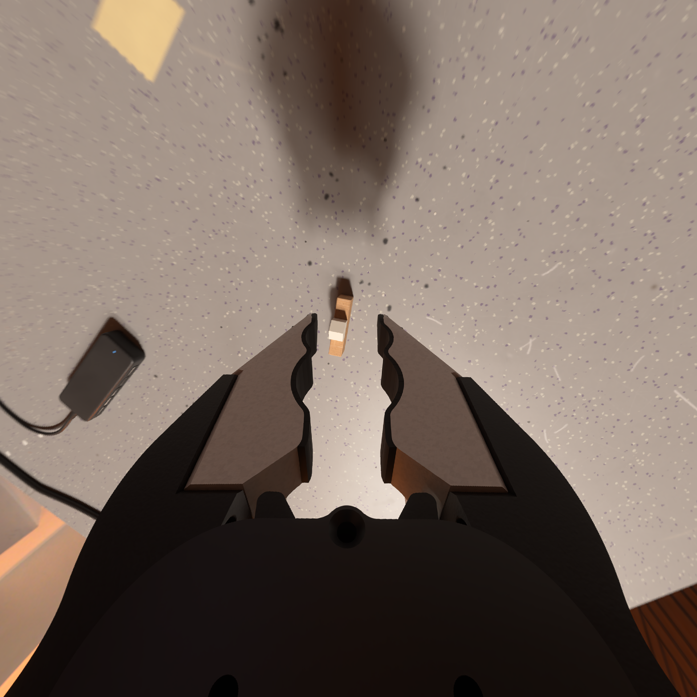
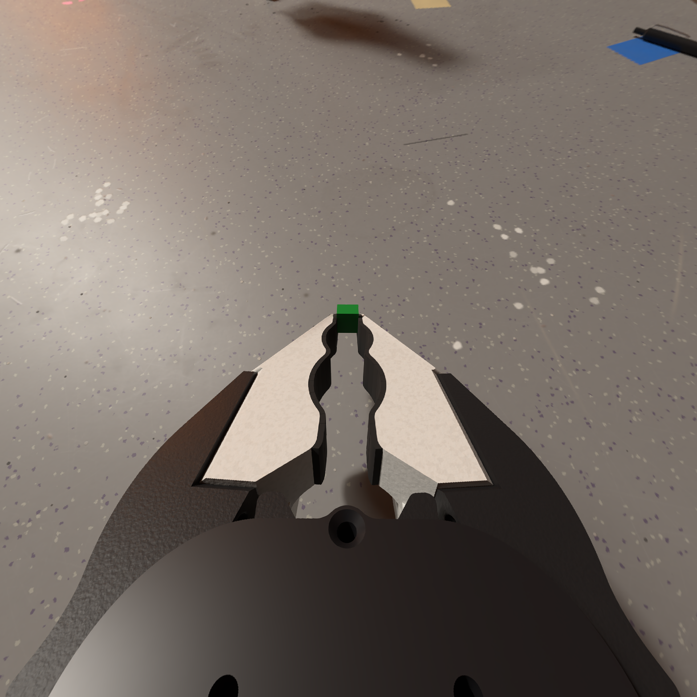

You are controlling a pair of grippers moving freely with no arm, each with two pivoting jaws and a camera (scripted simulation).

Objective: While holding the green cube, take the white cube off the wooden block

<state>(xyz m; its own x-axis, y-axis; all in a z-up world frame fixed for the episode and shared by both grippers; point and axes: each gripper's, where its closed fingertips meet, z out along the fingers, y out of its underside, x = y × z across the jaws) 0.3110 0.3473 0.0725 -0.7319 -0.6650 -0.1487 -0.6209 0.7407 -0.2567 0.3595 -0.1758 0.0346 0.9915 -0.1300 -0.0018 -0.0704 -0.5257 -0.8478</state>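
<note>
In the left wrist view a small white cube [image 1: 336, 329] sits on a narrow wooden block [image 1: 340, 327] lying on the speckled grey table. My left gripper [image 1: 345, 320] is open and empty, high above them, with cube and block showing between its fingertips. In the right wrist view my right gripper [image 2: 347, 318] is shut on a small green cube [image 2: 347, 318], pinched at the very tips and held above the table.
A black box with cables [image 1: 101, 377] lies on the table to the left of the left gripper. A yellow paper patch [image 1: 138, 34] lies far left. A blue patch [image 2: 641, 51] with a black pen [image 2: 663, 39] lies far right in the right wrist view.
</note>
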